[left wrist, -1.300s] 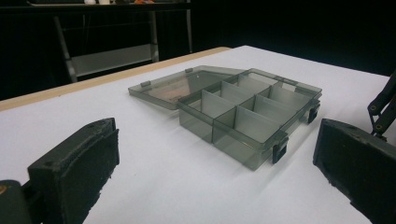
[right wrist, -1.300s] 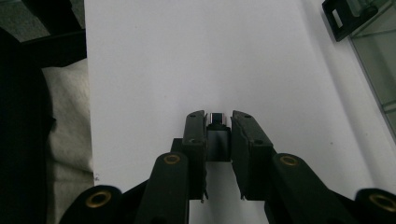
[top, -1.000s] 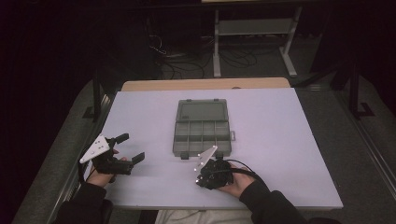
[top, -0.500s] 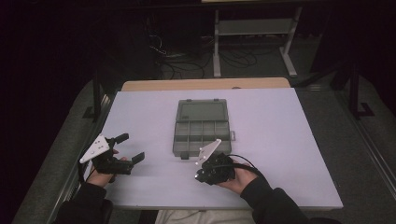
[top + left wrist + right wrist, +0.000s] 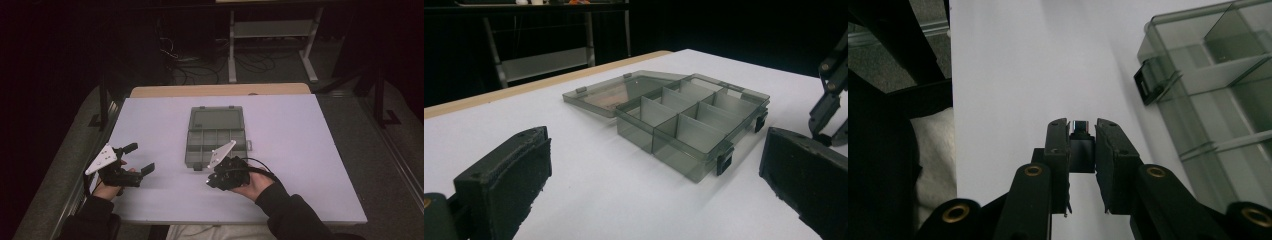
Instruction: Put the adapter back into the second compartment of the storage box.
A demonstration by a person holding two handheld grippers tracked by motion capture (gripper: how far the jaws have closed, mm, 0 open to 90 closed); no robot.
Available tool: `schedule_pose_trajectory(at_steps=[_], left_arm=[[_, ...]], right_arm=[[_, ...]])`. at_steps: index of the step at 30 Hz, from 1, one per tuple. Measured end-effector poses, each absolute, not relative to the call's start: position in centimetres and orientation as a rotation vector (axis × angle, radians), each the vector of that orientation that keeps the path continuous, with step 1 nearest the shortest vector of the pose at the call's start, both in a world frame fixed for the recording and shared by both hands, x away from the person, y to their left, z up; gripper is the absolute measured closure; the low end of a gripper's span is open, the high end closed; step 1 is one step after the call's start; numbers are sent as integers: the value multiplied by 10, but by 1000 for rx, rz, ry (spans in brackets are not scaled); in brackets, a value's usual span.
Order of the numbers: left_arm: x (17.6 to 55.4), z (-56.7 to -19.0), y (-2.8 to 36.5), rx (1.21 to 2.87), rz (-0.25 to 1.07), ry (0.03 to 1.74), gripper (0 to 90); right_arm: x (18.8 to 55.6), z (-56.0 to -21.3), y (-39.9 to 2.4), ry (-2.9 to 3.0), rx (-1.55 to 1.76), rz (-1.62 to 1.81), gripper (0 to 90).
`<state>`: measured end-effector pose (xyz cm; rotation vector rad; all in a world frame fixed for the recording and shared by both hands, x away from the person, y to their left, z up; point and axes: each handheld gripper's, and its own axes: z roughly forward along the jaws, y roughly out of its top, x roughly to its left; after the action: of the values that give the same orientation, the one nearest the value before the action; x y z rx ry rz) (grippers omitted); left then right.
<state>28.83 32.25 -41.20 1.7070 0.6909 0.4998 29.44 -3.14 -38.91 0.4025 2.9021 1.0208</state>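
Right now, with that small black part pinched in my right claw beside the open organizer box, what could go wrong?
1. The small black part sits at the tips of the right claw; it might slip out on the way.
2. The organizer box compartments are narrow; the part could land in the wrong one.
3. The claw might catch the front latch and shove the box.

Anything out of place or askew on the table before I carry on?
Nothing stands out. The organizer box lies square on the table, lid open flat, compartments bare. The right gripper grips a small dark block; the left gripper is open.
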Motion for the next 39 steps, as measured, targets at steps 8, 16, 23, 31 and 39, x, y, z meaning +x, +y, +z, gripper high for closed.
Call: schedule_pose_trajectory(at_steps=[8,16,23,31,39], left_arm=[[288,-412,323,1708,499,691,0],[288,-412,323,1707,498,691,0],[288,-412,323,1705,498,691,0],[289,-412,323,1710,500,695,0],[289,-412,323,1709,499,694,0]], right_arm=[[302,-375,-31,2877,397,1022,749],[311,-364,-32,2864,401,1040,749],[320,-355,-30,2860,391,1023,748],[330,-347,-27,2859,399,1006,748],[339,-339,-24,2853,418,995,748]])
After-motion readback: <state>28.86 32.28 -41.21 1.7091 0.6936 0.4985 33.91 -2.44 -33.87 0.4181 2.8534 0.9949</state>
